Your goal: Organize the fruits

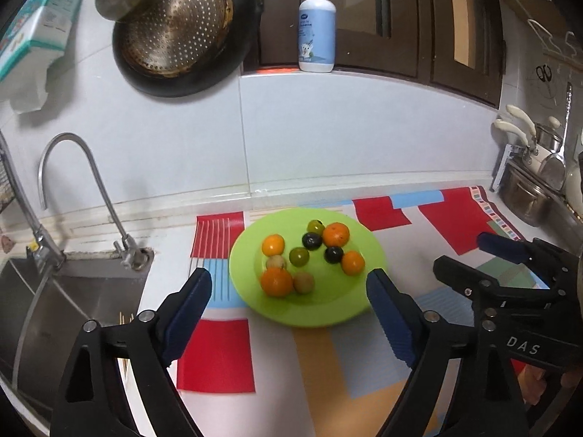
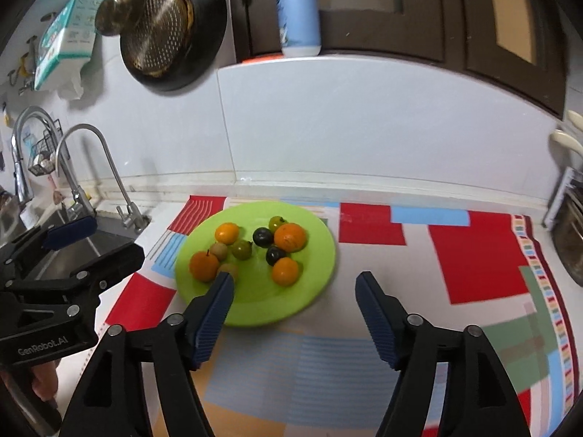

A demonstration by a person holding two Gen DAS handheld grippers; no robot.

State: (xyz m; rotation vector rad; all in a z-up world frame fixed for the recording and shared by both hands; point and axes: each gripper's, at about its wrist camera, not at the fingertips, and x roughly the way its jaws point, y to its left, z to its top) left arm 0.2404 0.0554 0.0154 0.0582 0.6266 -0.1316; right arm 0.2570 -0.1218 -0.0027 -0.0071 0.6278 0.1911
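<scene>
I've got the lime-green plate (image 1: 251, 255) sitting on a patchwork mat (image 1: 218, 353) of red, blue, orange and white blocks that covers the surface, all the fruit on the plate: four oranges (image 1: 277, 282), two dark plums (image 1: 312, 241), two green plums (image 1: 299, 256) and two small brownish fruits (image 1: 304, 283), clustered toward the middle, several touching. Left gripper (image 1: 289, 293) has its jaws wide, nothing between them, plate framed in the gap from the left wrist view. Right gripper (image 2: 294, 296) also has its jaws apart and empty; in its own view the left blue pad overlaps the plate's near edge and hides part of one brownish fruit. Nothing else lies between the grippers and the plate. To the left, a steel sink (image 1: 54, 298) with a curved faucet (image 1: 78, 178). On the wall above, a black pan (image 1: 182, 32) with a perforated metal strainer inside it, and a teal-and-white carton (image 1: 40, 25), print too small to read. A white-and-blue pump bottle (image 1: 316, 25) stands on the window ledge, label unreadable. At far right, cream-handled utensils (image 1: 515, 123) and steel pots (image 1: 524, 193). Readable writing: "DAS" on the right gripper's body, "GenRobot.AI" on the left's.
</scene>
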